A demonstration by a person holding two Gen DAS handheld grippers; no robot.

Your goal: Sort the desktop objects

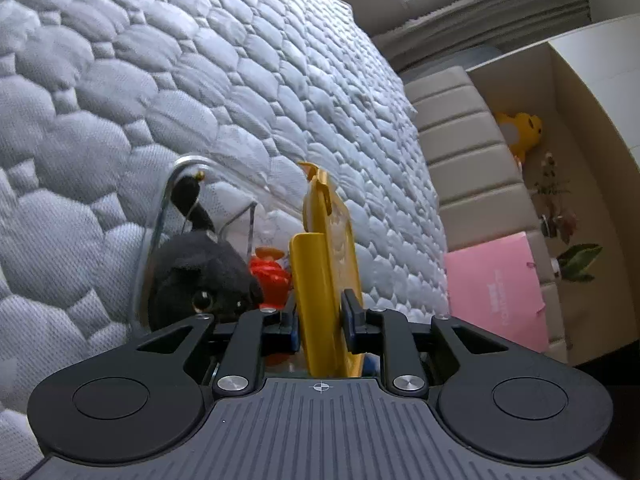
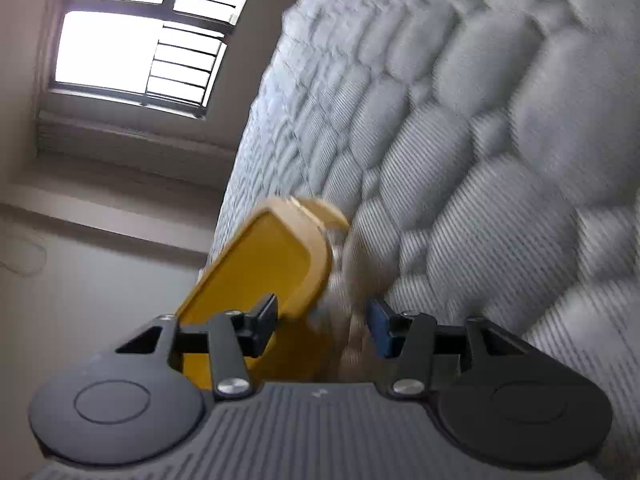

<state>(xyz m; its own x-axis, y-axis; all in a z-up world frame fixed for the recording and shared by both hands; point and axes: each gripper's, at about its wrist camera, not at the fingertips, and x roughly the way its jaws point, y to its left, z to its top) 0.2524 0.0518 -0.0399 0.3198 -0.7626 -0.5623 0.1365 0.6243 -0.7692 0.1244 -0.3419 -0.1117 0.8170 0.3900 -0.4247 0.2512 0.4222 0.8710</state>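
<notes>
While my left tool [image 1: 320, 320] pinches the edge of a yellow lid [image 1: 324, 280], the lid stands on edge against the quilted mattress [image 1: 200, 80], beside a clear box [image 1: 160, 240] holding a black plush toy [image 1: 200, 276] and a red toy [image 1: 270, 276]. My right tool [image 2: 322, 320] is spread; the blurred lid [image 2: 260, 264] appears untouched.

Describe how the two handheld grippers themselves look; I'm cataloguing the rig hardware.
Both match: a grey ribbed body with two round black discs at its sides. Black linkage arms, pinned with silver bolts, run forward to the jaws. The left gripper has black fingers with blue behind them and a small white crosshair mark on its body. The right gripper shows one black pad and one blue pad. No cables, hands or sleeves show.
</notes>
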